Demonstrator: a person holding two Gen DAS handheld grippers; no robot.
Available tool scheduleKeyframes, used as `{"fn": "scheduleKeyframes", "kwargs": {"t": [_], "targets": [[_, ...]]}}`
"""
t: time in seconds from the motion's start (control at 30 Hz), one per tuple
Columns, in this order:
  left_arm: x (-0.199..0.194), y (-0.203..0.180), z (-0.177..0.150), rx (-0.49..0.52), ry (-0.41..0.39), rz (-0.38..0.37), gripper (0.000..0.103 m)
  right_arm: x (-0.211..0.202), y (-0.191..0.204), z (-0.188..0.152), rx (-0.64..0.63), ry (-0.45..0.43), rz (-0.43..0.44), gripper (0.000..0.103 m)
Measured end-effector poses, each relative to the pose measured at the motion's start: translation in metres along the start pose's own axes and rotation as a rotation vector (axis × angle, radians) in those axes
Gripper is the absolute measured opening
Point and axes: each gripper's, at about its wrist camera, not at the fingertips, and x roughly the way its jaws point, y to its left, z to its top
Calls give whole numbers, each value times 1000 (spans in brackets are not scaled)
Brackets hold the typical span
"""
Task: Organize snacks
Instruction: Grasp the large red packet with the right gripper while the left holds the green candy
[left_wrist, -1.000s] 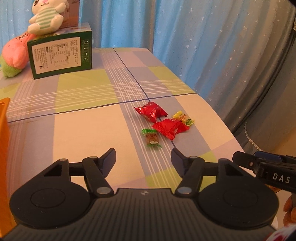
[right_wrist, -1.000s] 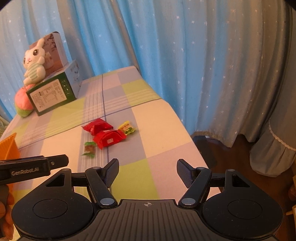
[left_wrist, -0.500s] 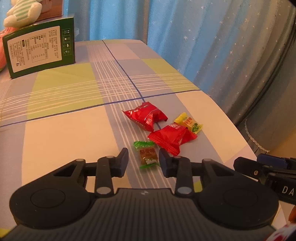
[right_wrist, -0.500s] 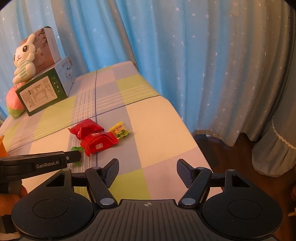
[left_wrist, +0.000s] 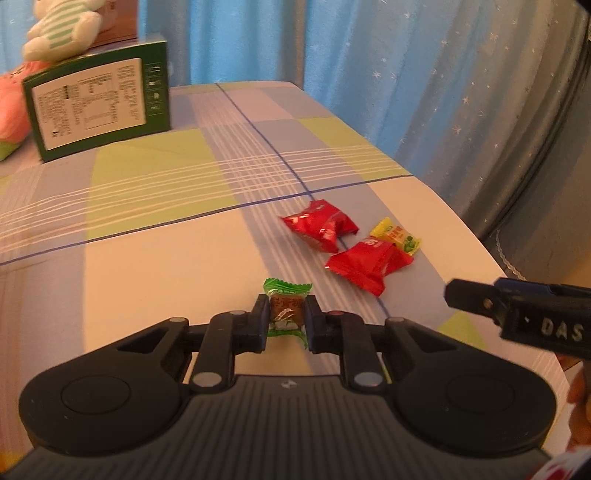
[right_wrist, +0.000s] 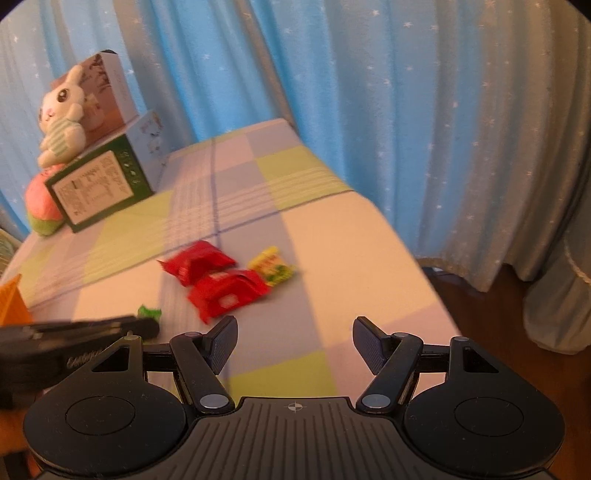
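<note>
A small green-wrapped candy (left_wrist: 287, 291) lies on the checked tablecloth (left_wrist: 155, 266) between the fingers of my left gripper (left_wrist: 286, 317). Its jaws are closing and the pads press on the candy's sides. Just beyond to the right lie two red snack packets (left_wrist: 319, 225) (left_wrist: 369, 264) and a yellow candy (left_wrist: 397, 236). In the right wrist view my right gripper (right_wrist: 294, 332) hangs open and empty over the cloth. The red packets (right_wrist: 227, 295) lie ahead of it to the left. The left gripper's finger (right_wrist: 110, 326) hides most of the green candy (right_wrist: 149, 312).
A green box (left_wrist: 96, 110) with a plush rabbit (right_wrist: 61, 118) on top stands at the table's far left. An orange basket's corner (right_wrist: 13, 302) shows at the left edge. The table's right edge (right_wrist: 413, 258) drops off beside blue curtains.
My left gripper moved forward and down over the green candy and shut on it. My right gripper came lower and closer to the red packets, still open.
</note>
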Motion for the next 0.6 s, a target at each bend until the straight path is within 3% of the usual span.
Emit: {"fn": "scheduleKeyframes", "kwargs": {"t": [0.3, 0.5, 0.6], "targets": [[-38, 25, -6, -83, -37, 9, 17, 32, 25, 14, 31, 16, 102, 70], [-45, 36, -5, -103, -50, 18, 17, 55, 36, 17, 31, 29, 64, 70], [-46, 39, -5, -107, -52, 19, 17, 62, 39, 18, 46, 20, 47, 62]]}}
